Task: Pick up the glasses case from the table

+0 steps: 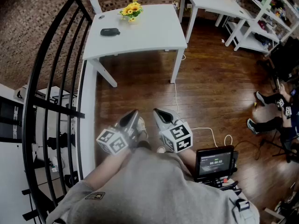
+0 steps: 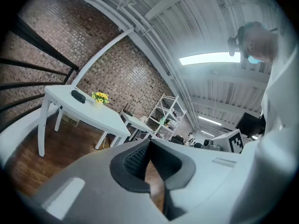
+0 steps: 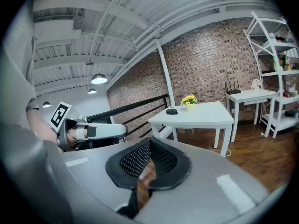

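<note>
Head view showed the dark oval glasses case (image 1: 110, 31) lying on the white rectangular tabletop (image 1: 149, 31), close to its left edge. It sat just beside, but apart from, the small pot of yellow flowers (image 1: 131, 10) near the far edge. The grey left claw (image 1: 132, 118) and grey right claw (image 1: 159, 113) were held side by side close to the person's body, over the brown wooden floor (image 1: 210, 87) and well apart from the tabletop.

The left gripper view showed that claw clenched, its pads together with nothing between them. The right gripper view showed the same of the right claw.

By my reading the task stood at its very start: the approach had not begun and the case was untouched. The next move called for closing the gap to the tabletop, releasing one claw, and bringing its pads down either side of the case across its narrow width before clenching.
</note>
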{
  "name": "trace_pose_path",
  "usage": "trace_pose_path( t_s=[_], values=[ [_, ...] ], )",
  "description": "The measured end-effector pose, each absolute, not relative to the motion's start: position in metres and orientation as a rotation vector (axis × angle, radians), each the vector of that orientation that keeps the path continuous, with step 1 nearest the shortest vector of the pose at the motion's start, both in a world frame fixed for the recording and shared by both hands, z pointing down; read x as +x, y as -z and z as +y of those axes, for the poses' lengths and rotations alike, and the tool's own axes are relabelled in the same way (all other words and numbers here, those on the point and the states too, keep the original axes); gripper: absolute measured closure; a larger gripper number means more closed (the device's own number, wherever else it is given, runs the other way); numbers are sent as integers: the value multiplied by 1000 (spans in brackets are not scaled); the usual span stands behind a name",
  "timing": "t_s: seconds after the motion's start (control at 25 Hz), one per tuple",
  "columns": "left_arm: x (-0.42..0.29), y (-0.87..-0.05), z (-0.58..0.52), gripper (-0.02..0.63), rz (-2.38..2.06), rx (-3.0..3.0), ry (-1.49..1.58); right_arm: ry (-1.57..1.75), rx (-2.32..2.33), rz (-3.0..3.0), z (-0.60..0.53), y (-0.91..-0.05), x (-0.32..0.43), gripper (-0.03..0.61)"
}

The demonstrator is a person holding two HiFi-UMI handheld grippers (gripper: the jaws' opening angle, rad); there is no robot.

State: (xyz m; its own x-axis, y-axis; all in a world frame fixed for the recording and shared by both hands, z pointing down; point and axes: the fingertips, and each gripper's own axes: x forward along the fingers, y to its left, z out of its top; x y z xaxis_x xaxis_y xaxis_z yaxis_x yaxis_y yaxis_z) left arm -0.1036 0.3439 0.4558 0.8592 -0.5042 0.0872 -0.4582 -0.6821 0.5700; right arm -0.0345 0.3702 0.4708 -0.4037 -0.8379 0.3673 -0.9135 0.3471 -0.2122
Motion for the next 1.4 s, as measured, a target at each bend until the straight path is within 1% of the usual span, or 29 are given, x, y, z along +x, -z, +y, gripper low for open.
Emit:
trace_pose_path(
  t_s=[0.4, 0.68, 1.16, 1.4],
  values=[
    [-99, -451, 206, 612, -667, 2444, 125, -556, 1609, -2380, 236, -468, -29, 566],
    [-120, -448, 115, 612, -662, 2450, 133, -572, 1634, -2364, 145, -466, -46, 566],
    [-144, -462, 22, 613, -742, 2401, 172, -581, 1564, -2386, 46, -475, -65, 565],
    [-133, -470, -37, 613, -808, 2400, 172, -587, 1498, -2432, -15, -482, -54, 566]
  ],
)
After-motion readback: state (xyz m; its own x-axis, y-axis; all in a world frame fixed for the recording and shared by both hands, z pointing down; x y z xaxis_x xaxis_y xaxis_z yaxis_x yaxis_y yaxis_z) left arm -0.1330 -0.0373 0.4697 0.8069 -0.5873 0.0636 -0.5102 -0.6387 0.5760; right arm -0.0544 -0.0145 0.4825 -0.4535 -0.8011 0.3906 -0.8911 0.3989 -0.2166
